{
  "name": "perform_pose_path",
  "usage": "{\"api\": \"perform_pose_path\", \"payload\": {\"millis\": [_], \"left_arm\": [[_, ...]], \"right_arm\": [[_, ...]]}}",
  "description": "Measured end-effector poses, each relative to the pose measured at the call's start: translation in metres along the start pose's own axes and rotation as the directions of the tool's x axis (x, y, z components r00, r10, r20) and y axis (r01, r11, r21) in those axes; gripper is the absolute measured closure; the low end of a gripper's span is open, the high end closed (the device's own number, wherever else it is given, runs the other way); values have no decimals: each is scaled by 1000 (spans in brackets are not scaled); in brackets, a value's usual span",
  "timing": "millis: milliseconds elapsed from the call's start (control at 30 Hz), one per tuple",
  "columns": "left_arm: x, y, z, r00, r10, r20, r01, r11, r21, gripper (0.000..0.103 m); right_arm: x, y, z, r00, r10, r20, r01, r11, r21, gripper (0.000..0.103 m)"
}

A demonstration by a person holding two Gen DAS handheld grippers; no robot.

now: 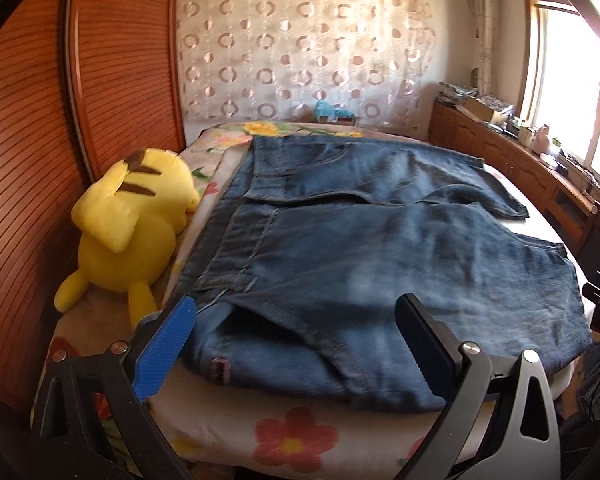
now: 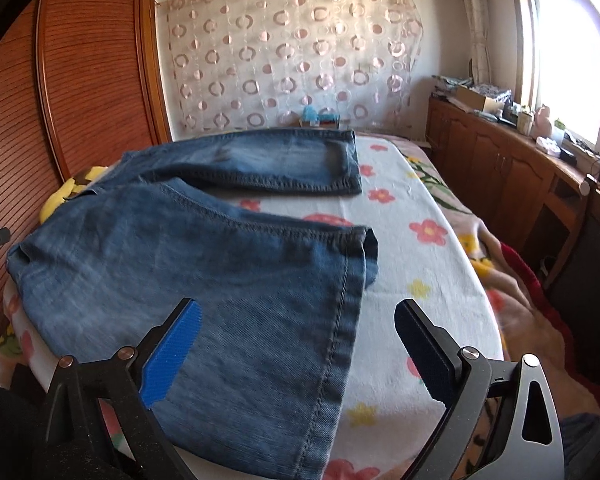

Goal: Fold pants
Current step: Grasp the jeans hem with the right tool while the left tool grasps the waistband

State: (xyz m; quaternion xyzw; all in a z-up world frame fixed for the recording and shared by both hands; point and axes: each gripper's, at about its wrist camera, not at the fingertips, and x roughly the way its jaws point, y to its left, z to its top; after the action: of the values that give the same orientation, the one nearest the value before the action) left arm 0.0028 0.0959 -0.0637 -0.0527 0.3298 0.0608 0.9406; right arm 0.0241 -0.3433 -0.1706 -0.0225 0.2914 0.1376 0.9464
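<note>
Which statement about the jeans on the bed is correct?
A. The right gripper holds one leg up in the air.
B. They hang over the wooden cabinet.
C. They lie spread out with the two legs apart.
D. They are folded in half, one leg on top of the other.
C: the jeans lie flat on the bed with a strip of flowered sheet showing between the legs, and both grippers, left and right, are open and hold nothing.
</note>
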Motion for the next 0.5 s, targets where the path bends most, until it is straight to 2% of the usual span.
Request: {"api": "perform_pose_path", "payload": {"millis": [100, 167, 333, 500], "left_arm": [[0, 11, -5, 1000, 12, -8, -12, 1000, -21, 5], [1, 19, -7, 1000, 18, -14, -19, 999, -42, 12], [4, 41, -12, 999, 37, -34, -40, 996, -79, 21], [8, 58, -20, 997, 56, -62, -63, 990, -127, 25]], "right_arm": [[-6, 0, -3, 1000, -2, -15, 2, 1000, 3, 5], [-11, 0, -7, 1000, -2, -19, 2, 1000, 1, 5], [-21, -6, -13, 999, -10, -36, 10, 1000, 4, 5], [-24, -10, -18, 998, -14, -53, 14, 1000, 9, 5]]}}
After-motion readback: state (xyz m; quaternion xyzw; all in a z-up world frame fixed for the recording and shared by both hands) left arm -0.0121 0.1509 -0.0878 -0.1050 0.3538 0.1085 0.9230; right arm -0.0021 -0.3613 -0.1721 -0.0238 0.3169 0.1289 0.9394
